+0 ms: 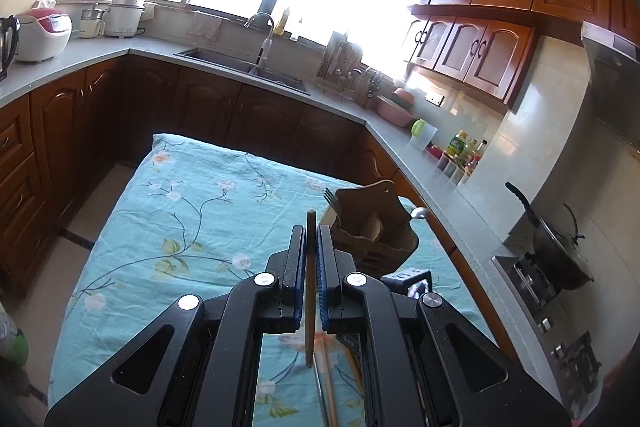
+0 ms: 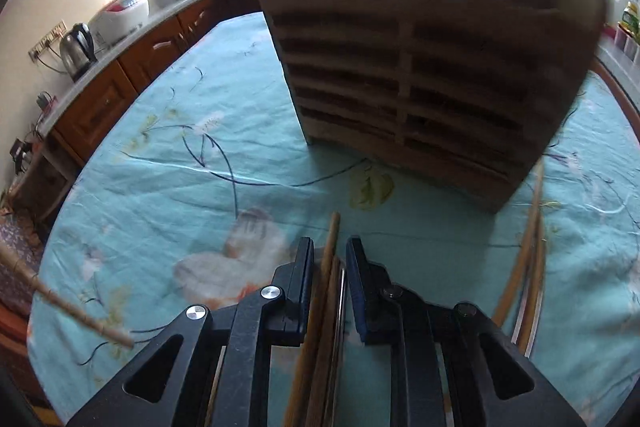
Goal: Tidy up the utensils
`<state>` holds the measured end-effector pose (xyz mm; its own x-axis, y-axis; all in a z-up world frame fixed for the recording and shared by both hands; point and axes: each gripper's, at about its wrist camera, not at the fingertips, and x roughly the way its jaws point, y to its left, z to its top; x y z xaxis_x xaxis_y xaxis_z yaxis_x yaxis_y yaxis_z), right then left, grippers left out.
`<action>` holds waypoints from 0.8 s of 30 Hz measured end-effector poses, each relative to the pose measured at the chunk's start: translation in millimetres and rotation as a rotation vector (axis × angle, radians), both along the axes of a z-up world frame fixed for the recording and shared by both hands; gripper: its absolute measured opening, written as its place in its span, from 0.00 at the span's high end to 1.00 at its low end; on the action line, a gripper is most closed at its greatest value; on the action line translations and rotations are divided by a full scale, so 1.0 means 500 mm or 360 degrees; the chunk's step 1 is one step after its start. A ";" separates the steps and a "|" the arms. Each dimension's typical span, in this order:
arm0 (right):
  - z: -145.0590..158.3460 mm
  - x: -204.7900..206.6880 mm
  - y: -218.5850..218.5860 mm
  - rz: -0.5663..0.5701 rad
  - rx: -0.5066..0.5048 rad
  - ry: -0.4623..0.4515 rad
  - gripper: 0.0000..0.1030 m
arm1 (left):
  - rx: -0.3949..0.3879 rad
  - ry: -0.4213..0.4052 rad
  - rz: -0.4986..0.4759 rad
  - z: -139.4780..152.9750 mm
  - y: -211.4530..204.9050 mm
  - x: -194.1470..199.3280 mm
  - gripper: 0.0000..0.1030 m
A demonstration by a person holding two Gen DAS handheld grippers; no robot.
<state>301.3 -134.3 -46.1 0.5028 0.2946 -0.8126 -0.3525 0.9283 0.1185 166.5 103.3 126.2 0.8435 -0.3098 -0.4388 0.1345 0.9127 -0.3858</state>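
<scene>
Chopsticks (image 2: 524, 267) lie unsorted on the bench (image 2: 160, 167); the holder (image 1: 372, 231) has a fork. Left gripper (image 1: 311, 231) clenches a chopstick (image 1: 310, 291); right gripper (image 2: 330, 247) is released.

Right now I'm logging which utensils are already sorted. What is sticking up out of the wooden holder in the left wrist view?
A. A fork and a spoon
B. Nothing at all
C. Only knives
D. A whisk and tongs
A: fork tines rise at the left of the wooden holder and a spoon bowl pokes out on its right.
</scene>
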 end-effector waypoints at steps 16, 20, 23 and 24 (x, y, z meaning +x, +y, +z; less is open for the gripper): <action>0.154 -0.085 -0.126 -0.0101 0.0434 -0.0170 0.96 | -0.0004 -0.0029 -0.0044 0.015 -0.020 -0.008 0.96; 0.223 -0.126 -0.190 -0.0152 0.0566 -0.0282 0.96 | 0.0003 -0.0056 -0.0068 0.030 -0.036 -0.010 0.96; 0.261 -0.146 -0.201 -0.0179 0.0601 -0.0367 0.96 | 0.0015 -0.0070 -0.0082 0.039 -0.048 -0.011 0.96; 0.272 -0.151 -0.207 -0.0186 0.0613 -0.0394 0.96 | 0.0016 -0.0075 -0.0089 0.042 -0.052 -0.010 0.96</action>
<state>225.6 -237.7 90.0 0.7156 0.4810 -0.5066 -0.3093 0.8684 0.3876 161.3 77.1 147.1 0.8448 -0.3529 -0.4023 0.2035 0.9071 -0.3684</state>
